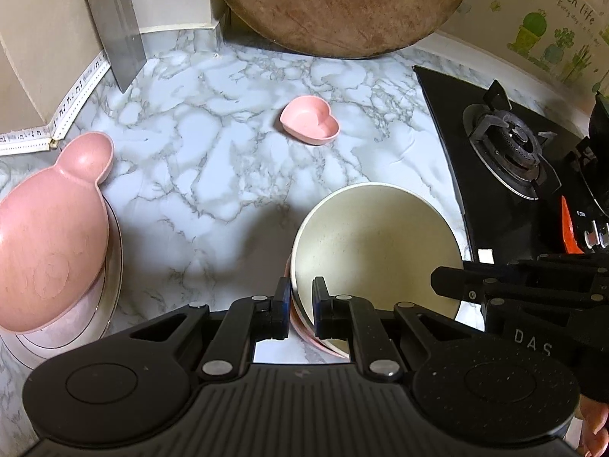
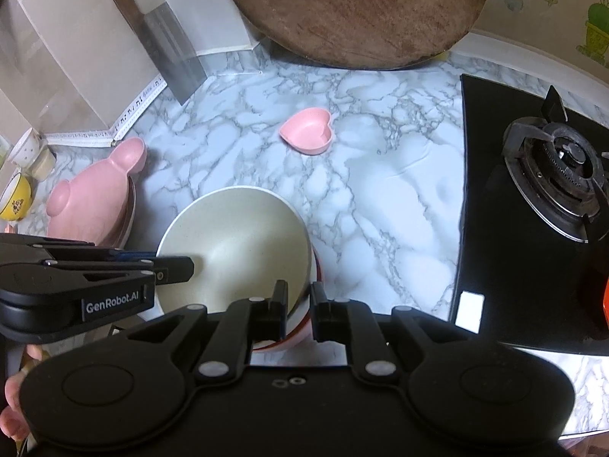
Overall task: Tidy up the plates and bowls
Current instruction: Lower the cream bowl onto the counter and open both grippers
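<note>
A cream bowl (image 1: 375, 243) is clamped at opposite rims by the left gripper (image 1: 300, 304) and right gripper (image 2: 298, 306) (pink stack well left).

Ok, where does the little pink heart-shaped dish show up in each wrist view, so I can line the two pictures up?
Left wrist view: the heart dish sits alone on the marble counter, just above picture centre, beyond the cream bowl.
Right wrist view: the heart dish sits just above centre again, above and right of the cream bowl.
Shared landmark: the round wooden board leans at the back, directly behind the dish in both.
</note>
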Available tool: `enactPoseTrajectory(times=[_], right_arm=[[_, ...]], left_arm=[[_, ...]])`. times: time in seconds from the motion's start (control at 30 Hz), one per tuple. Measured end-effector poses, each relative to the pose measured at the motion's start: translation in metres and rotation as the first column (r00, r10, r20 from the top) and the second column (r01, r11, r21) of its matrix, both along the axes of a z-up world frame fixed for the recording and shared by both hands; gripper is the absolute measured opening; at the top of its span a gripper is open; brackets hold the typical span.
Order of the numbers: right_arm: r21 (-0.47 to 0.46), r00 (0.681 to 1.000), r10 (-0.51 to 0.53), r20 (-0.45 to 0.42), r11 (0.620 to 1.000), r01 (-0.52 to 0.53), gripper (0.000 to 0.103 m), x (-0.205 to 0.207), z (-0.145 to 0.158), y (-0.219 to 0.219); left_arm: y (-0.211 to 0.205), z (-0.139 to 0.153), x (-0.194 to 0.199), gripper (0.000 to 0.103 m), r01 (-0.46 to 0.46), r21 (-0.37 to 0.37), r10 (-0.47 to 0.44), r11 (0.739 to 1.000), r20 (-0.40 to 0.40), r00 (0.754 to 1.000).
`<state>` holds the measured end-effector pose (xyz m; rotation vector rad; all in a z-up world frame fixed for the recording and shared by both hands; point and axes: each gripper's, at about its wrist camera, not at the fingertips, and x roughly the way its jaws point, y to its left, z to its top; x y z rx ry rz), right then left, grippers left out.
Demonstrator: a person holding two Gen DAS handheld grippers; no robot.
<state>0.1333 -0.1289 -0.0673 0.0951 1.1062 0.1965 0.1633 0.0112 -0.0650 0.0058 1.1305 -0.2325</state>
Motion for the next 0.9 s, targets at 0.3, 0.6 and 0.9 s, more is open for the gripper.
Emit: enactPoseTrajectory(times=[0.3,0.6,0.9], right_arm=[[-0.002,1.0,-0.006,-0.016,1.0,0.006,0.012,0.002,-0.005,0.002],[0.014,0.999,-0.011,-0.035,1.0,0.011,0.015,0.006,-0.008,0.0],[0.008,1.0,-0.005,-0.02,1.0,0.005,0.02,0.006,-0.005,-0.001]], left_arm=[[0.0,-0.01,0.003,0.011,0.008,0.005,-0.008,1.0,-0.015,1.0],[0.0,-0.017,0.005,0.011,0.015,0.005,-0.015,1.0,-0.027,1.0],[0.004,-0.015,0.006,0.011,0.034,0.0,-0.034,0.999,-0.028,0.999]])
